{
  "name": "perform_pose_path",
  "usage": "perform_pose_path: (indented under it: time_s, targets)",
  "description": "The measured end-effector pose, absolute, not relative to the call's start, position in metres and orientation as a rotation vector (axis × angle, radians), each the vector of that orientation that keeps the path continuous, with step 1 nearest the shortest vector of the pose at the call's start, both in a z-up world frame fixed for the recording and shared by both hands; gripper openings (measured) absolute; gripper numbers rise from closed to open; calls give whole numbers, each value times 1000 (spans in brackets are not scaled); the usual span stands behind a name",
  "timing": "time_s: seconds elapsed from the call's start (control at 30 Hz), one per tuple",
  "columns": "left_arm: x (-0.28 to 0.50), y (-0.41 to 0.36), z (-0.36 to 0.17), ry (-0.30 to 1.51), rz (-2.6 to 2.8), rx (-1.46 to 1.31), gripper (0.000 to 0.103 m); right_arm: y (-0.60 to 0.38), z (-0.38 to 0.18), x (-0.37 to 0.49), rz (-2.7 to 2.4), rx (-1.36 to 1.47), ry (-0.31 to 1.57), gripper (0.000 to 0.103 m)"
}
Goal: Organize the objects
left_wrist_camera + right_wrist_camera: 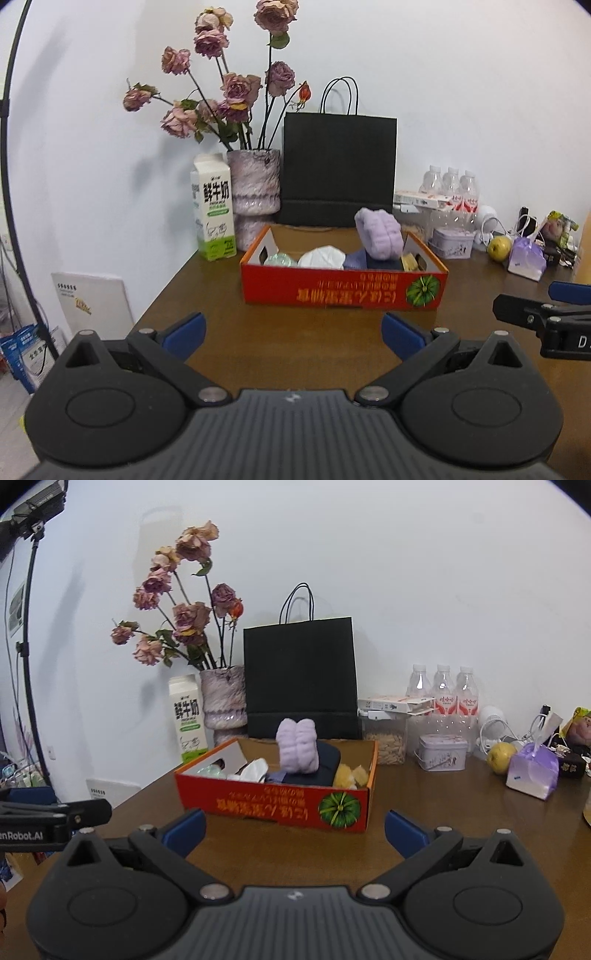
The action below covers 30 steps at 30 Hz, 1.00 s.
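Note:
A red cardboard box (343, 290) (273, 806) sits on the brown table (295, 332) (461, 812). Inside it a lilac plush roll (378, 234) (298, 751) stands on a dark pouch (325, 771), beside a white crumpled item (321, 256) (253, 770), a pale green item (280, 260) and yellow pieces (351, 775). My left gripper (293, 334) is open and empty, in front of the box. My right gripper (295, 825) is open and empty too, just short of the box's near wall. The right gripper's fingers (535, 310) show at the left view's right edge.
Behind the box stand a milk carton (213, 214), a vase of dried roses (255, 195) and a black paper bag (338, 170). To the right are water bottles (443, 694), a lilac tin (443, 753), a yellow-green fruit (500, 757) and a lilac pouch (533, 771). The table's left edge drops off.

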<state>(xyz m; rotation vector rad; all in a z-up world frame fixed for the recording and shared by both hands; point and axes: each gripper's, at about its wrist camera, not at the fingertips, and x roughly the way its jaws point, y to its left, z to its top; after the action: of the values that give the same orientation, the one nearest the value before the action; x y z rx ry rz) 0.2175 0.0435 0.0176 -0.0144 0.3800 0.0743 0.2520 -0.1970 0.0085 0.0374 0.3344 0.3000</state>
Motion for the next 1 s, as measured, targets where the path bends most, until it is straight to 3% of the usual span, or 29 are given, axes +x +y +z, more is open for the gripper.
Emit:
perform_pose_path:
  time_s: [1.0]
  targets:
    - [189,50,16,404,93,-37,103,-195,7,221,310,18,352,103]
